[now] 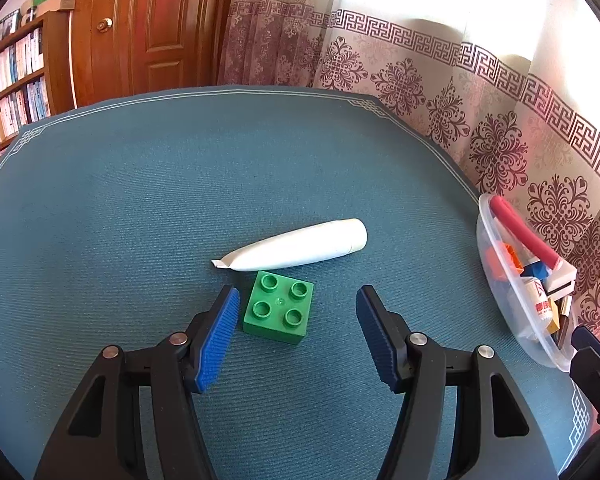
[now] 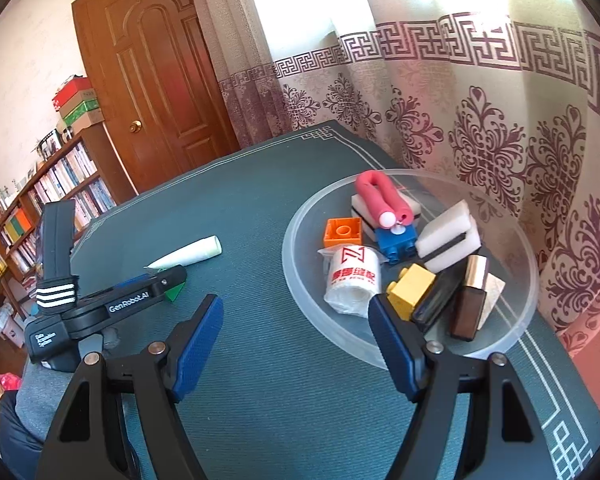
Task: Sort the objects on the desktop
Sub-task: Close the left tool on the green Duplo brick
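L gripper (image 1: 296, 312): jaws wide apart, holding nothing, straddling the green brick (image 1: 278, 307) w/ the L pad almost at its side and the R pad well clear. Risk, as I judge it: closing off-centre would shove or twist the brick before it seats, or nudge the white tube (image 1: 296, 249) lying just behind it, nearly touching. R gripper (image 2: 296, 312): jaws also wide, empty, hovering at the near rim of the clear bowl (image 2: 300, 280); could bump the rim.

Brick: 2x2 studs, glossy, square, sits flat on the teal bench (image 1: 140, 200), studs up. Tube: white, tapered, crimped end toward L. Bowl on R holds mixed items already sorted in.
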`<state>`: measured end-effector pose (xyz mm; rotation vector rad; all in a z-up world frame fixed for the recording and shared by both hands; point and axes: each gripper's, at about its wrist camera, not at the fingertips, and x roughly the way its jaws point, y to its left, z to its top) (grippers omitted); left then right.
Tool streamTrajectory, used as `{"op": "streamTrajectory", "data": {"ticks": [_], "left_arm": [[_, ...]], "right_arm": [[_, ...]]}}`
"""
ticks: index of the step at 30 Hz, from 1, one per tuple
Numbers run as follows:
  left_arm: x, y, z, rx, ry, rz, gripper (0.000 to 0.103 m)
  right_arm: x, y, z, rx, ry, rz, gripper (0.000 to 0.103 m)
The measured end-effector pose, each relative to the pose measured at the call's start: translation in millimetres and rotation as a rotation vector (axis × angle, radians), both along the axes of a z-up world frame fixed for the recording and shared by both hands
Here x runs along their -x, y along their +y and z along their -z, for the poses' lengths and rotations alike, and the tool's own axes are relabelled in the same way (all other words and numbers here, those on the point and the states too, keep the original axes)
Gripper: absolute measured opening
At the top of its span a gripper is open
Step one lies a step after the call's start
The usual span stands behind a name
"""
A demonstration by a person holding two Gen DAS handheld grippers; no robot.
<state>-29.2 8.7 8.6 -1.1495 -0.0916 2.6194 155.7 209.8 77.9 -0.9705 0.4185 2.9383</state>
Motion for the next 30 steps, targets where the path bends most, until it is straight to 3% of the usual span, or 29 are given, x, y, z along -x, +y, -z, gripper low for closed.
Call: {"op": "streamTrajectory", "data": {"ticks": [3,12,26,30], "left_arm": [[3.6,-1.7,5.1,-0.004,-0.024,-0.003,0.063],[7.0,-7.4,8.3,-0.002,-0.022,-0.039,0.037],[-2.6,-28.6,3.7,0.030,-0.023,-0.103,0.037],[-9.8,-43.4,6.3,0.029,-0.025,-0.132,0.037]], "right_arm": [[2.1,-4.6,0.3,-0.004,0.000,-0.013,0.078],[12.6,-24.1,-0.8,-0.023,0.004,-0.071,0.078],[60.7,-65.6,-4.2,-0.061,0.017,-0.232,0.078],[80.9,-72.4,3.0,-0.030,-0.010,-0.282,0.078]]}}
